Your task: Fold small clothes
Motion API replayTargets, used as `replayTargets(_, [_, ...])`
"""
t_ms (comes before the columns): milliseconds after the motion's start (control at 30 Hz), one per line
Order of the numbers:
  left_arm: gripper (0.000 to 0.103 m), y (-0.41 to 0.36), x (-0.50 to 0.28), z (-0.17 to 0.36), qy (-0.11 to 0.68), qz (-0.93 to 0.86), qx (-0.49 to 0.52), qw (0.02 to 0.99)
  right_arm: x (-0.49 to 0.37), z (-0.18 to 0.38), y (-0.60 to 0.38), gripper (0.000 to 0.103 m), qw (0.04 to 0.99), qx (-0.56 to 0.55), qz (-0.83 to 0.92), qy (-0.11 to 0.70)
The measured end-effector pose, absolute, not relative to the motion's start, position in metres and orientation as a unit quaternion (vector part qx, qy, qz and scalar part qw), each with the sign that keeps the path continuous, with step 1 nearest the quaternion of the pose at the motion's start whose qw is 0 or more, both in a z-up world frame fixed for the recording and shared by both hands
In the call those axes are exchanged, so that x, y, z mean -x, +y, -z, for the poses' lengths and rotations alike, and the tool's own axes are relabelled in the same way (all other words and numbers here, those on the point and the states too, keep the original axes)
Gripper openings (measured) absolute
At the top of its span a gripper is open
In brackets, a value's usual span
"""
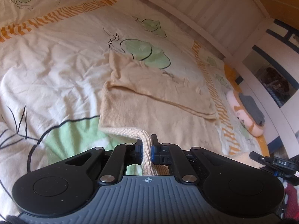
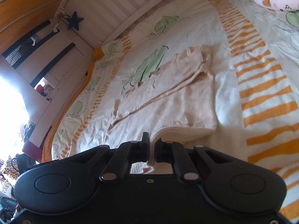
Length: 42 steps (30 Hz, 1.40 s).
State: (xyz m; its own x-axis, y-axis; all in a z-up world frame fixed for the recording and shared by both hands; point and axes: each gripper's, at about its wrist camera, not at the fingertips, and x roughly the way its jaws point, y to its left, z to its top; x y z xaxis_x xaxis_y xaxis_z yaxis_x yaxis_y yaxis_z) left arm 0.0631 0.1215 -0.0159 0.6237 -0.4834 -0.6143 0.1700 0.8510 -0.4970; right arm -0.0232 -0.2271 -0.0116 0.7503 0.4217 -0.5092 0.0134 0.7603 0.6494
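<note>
Small cream knit top (image 1: 158,93) lying partly folded on bed cover (image 1: 56,74) with green leaves, orange stripes. Left gripper (image 1: 147,145) clenched on its ribbed near hem, right gripper (image 2: 151,145) clenched on hem too. Plush toy (image 1: 243,110) near bed edge, apart from top.

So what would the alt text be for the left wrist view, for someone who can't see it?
The left gripper is shut on the near hem of a cream knit top, which lies partly folded on a leaf-patterned bedspread. A plush toy rests by the bed's edge.
</note>
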Motion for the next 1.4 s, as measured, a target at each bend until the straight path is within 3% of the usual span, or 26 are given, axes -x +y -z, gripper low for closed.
replayTargets(533, [0.007, 0.118, -0.172, -0.015, 0.307, 0.164, 0.216, 0.912, -0.098, 0.001, -0.254, 0.013, 0.908, -0.333, -0.093, 0.234])
replayTargets(967, [0.009, 0.105, -0.251, 0.015, 0.304, 0.125, 0.159, 0.931, -0.189, 0.052, -0.272, 0.013, 0.909, -0.32, -0.045, 0.264])
replayTargets(1000, [0.01, 0.103, -0.25, 0.019, 0.308, 0.128, 0.145, 0.932, -0.191, 0.055, -0.273, 0.014, 0.909, -0.317, -0.042, 0.268])
replayTargets(1067, [0.028, 0.101, -0.247, 0.027, 0.315, 0.131, 0.127, 0.931, -0.194, 0.062, -0.274, 0.02, 0.907, -0.312, -0.034, 0.279])
replayTargets(1267, [0.032, 0.103, -0.23, 0.045, 0.341, 0.121, 0.102, 0.927, -0.2, 0.074, -0.281, 0.023, 0.904, -0.304, -0.009, 0.299])
replayTargets(1400, [0.037, 0.101, -0.217, 0.045, 0.34, 0.122, 0.031, 0.932, -0.193, 0.07, -0.283, 0.053, 0.912, -0.288, -0.004, 0.291])
